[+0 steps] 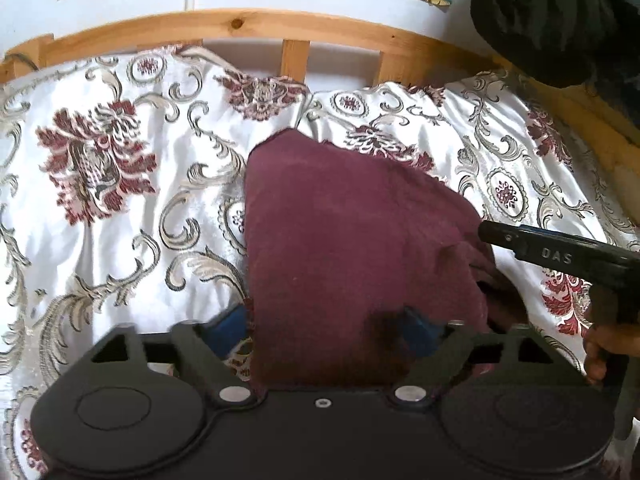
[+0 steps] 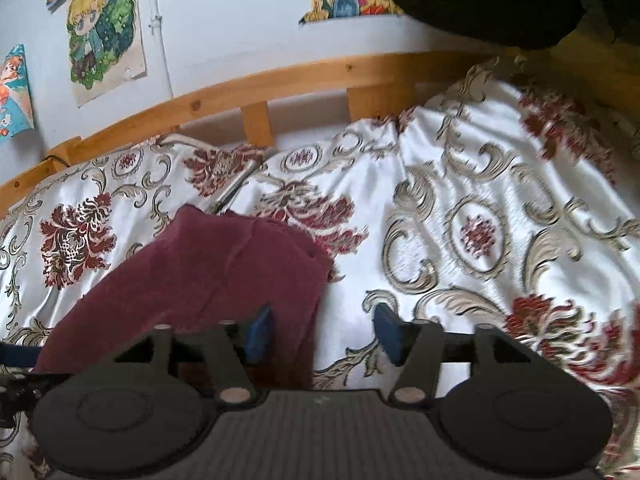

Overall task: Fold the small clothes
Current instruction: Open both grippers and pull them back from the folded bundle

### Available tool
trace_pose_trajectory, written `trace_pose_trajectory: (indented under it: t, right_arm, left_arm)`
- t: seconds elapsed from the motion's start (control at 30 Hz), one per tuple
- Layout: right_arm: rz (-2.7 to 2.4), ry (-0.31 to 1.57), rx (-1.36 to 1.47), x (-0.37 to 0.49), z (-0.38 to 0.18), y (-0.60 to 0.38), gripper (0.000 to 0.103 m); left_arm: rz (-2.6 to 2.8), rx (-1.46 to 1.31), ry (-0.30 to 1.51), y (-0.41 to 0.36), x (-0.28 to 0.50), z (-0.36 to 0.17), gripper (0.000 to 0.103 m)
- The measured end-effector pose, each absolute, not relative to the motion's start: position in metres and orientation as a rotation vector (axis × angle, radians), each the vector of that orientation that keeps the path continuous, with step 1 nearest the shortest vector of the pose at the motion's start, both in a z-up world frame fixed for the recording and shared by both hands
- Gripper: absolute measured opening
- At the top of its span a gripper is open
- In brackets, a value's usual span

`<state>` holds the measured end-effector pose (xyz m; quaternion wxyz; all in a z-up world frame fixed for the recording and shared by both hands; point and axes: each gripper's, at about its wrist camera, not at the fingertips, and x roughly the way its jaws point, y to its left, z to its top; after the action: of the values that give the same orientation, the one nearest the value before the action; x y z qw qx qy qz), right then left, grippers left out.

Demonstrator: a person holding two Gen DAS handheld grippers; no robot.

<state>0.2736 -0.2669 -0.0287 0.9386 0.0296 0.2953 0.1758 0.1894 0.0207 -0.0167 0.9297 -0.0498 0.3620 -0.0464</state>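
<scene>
On the bed, over the white bedspread (image 1: 120,240) with its red and grey floral pattern, lies the maroon cloth (image 1: 344,240), a small piece of soft, fuzzy fabric that looks like towelling or fleece. It appears light and limp: it drapes into loose rolls and will sag from wherever it is pinched, so a fold is best led by a corner or a hem edge rather than the middle. The nap should give the pads some purchase, and I judge slipping unlikely unless only a thin edge is caught. Nothing about it is fragile.

From the left wrist view the cloth runs from a far point toward the wooden bed rail (image 1: 240,24) down to the near edge, where it passes between the fingers of the left claw (image 1: 328,326). The blue pads stand wide apart on either side of the fabric, so this claw seems spread around the cloth rather than clamped on it. The cloth's right side is rumpled, with a turned-under flap.

From the right wrist view the right claw (image 2: 324,334) is also wide; its left pad is over the cloth's right border, its right pad over bare bedspread. That near right border looks like the handiest place to grip.
</scene>
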Motion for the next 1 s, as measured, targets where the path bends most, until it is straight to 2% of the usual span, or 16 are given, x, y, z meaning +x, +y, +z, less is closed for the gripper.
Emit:
trace_pose_trajectory:
  t: [0.1,0.17,0.27,0.4,0.73,1.0]
  right_arm:
    - [0.360,0.566,0.050,0.262,-0.019,-0.270,0.080]
    - [0.357,0.543,0.052,0.254,-0.012,-0.272,0.092]
    - [0.359,0.505,0.058,0.234,-0.001,-0.275,0.099]
    - [0.375,0.466,0.047,0.205,0.011,-0.278,0.102]
    - [0.421,0.327,0.032,0.129,0.047,-0.279,0.103]
    - [0.438,0.292,0.032,0.093,0.063,-0.285,0.103]
  left_arm:
    - [-0.077,-0.068,0.718,0.016,0.180,-0.006,0.098]
    - [-0.057,-0.048,0.695,0.015,0.171,0.001,0.102]
    - [-0.025,-0.033,0.665,0.016,0.155,0.011,0.102]
    - [-0.007,-0.050,0.658,0.021,0.133,0.020,0.102]
    - [0.031,-0.122,0.579,0.028,0.083,0.039,0.102]
    - [0.112,-0.125,0.484,0.032,0.042,0.049,0.102]
